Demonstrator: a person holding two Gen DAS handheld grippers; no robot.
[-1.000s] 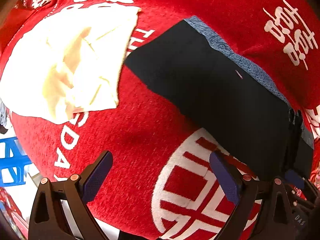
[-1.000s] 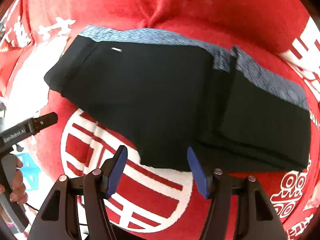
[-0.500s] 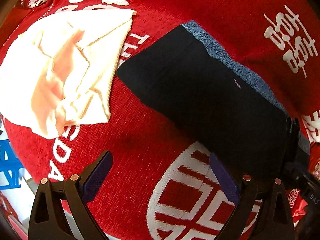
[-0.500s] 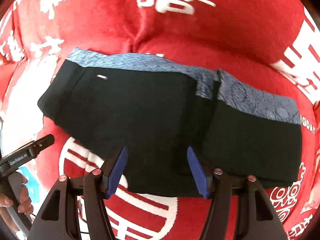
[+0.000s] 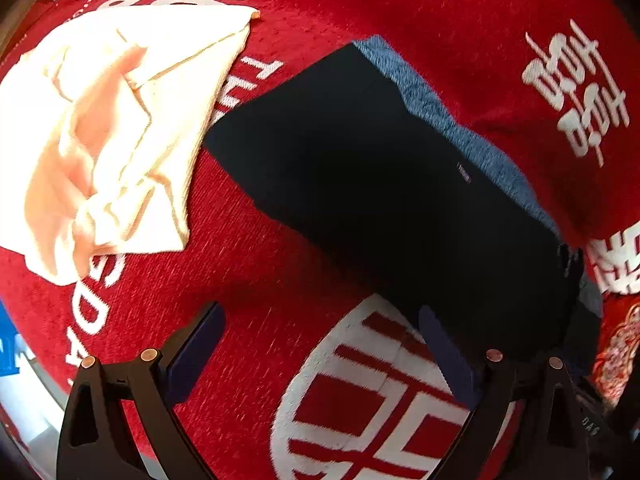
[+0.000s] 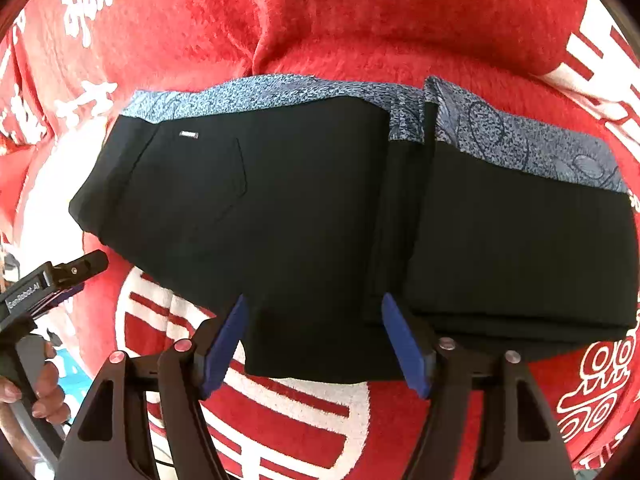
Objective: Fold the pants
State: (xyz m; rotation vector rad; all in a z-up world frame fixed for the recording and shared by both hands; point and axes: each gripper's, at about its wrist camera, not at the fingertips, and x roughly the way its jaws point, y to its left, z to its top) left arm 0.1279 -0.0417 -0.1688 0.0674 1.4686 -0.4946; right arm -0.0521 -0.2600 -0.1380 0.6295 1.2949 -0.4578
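Note:
Black pants (image 6: pixel 280 208) with a blue patterned band (image 6: pixel 280 92) along the far edge lie flat on a red blanket, one end folded over as a thicker stack at the right (image 6: pixel 520 240). My right gripper (image 6: pixel 316 340) points down over the near hem, its jaws opening. The hem lies between the blue pads, which do not press on it. In the left wrist view the pants (image 5: pixel 380 184) run diagonally. My left gripper (image 5: pixel 320 352) is open over bare blanket beside their near edge, with nothing between its fingers. It also shows at the left of the right wrist view, the left gripper (image 6: pixel 52 276) in a person's hand (image 6: pixel 40 396).
The red blanket (image 6: pixel 400 20) with white characters and a round emblem (image 5: pixel 360 400) covers the whole surface. A crumpled cream cloth (image 5: pixel 112 132) lies just left of the pants' end. Something blue (image 5: pixel 8 344) shows past the blanket's left edge.
Both grippers came lower and closer to the pants' near edge. The right jaws now stand a little wider. The pants themselves have not moved.

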